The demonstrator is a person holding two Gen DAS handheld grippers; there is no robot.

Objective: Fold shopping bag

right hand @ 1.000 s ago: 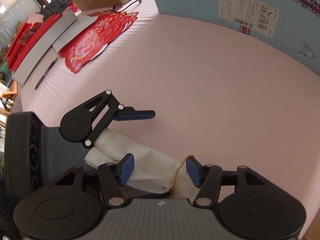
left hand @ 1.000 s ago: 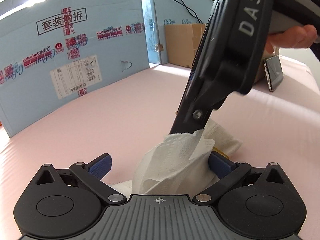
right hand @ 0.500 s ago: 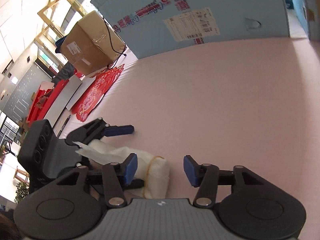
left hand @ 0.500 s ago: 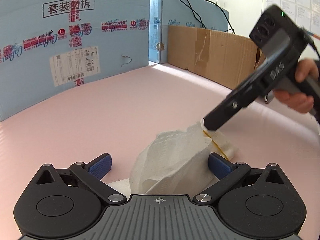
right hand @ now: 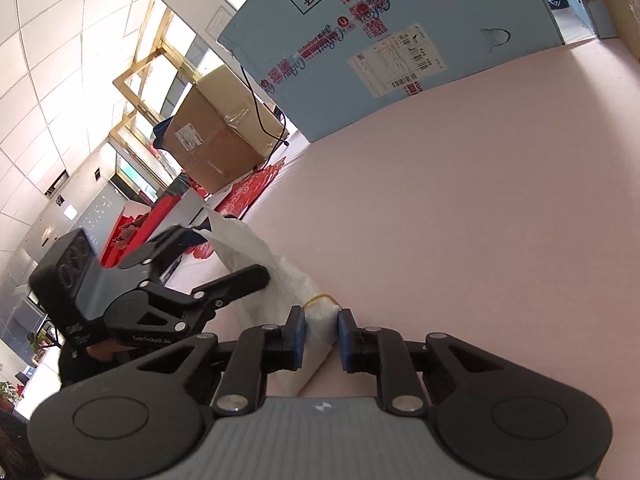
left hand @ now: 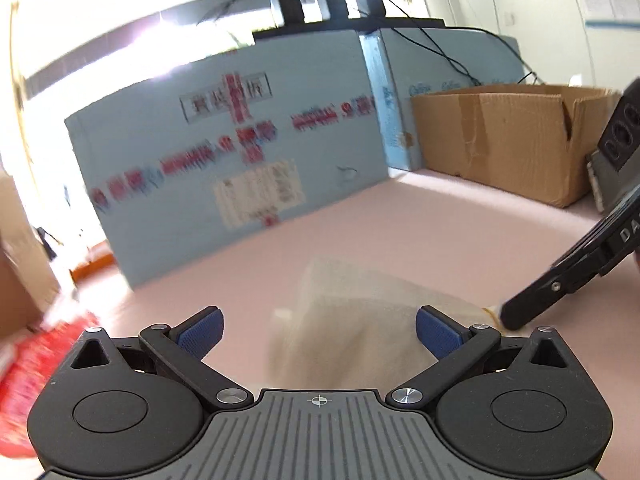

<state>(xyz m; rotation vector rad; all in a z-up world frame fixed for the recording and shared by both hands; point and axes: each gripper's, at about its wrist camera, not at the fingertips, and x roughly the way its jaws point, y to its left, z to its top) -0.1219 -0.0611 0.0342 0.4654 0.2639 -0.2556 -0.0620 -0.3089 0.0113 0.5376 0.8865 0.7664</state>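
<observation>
- Lay crumpled on the pink table point(right hand: 480, 200), before the blue carton point(right hand: 400, 40): white shopping bag point(right hand: 276, 276).
- Right gripper point(right hand: 322, 334) closing on its corner; left gripper point(left hand: 318, 328) spread wide around it, gripping nothing.
- Judged mid-fold; next, likely drawing that corner over.

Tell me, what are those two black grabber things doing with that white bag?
A person is folding a white shopping bag on a pink table. The right gripper is closing on the bag's corner by its yellow string. The left gripper is open, with the bag lying between its fingers.
</observation>
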